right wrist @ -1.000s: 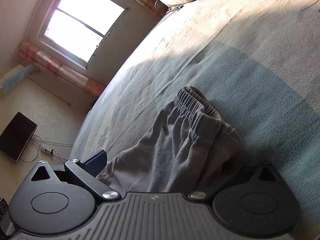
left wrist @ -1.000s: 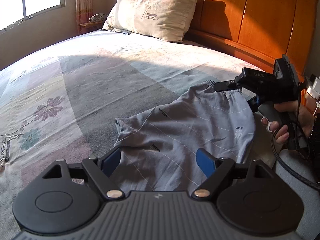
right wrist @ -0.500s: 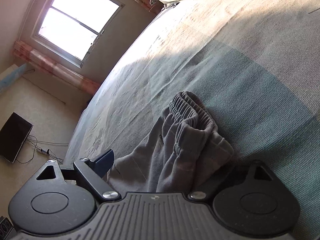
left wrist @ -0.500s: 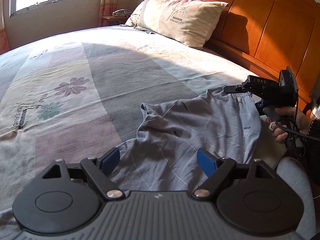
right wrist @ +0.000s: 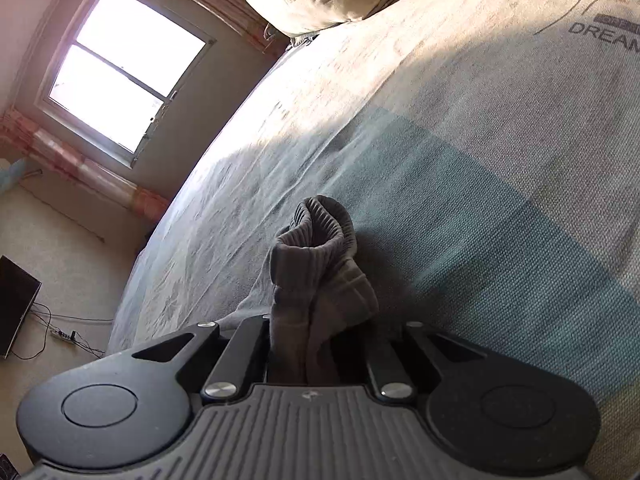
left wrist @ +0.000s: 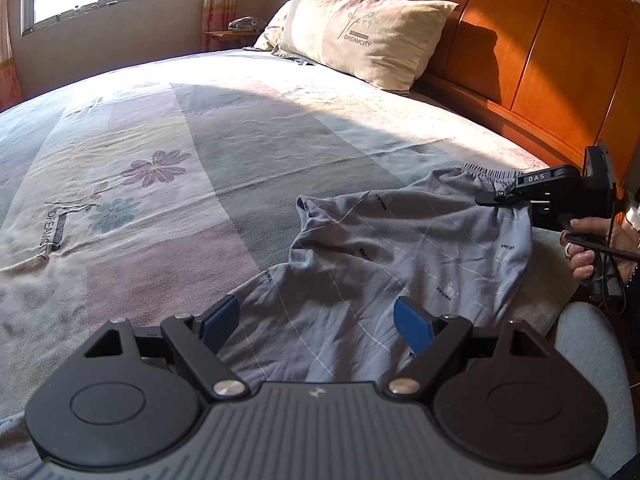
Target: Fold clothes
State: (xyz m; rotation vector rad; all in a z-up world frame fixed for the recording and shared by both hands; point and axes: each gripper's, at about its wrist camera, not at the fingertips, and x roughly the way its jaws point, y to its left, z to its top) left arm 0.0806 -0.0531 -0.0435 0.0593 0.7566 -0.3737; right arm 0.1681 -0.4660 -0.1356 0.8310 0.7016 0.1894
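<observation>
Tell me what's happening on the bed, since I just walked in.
A person holding a gripper in each hand is folding grey shorts that lie crumpled on the bedspread. The right gripper is clamped on the elastic waistband. The left gripper hovers open over the leg end, gripping nothing.

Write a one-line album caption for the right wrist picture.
Right gripper shut on the waistband of grey shorts, bunched above a patterned bed, with a sunlit window beyond.
</observation>
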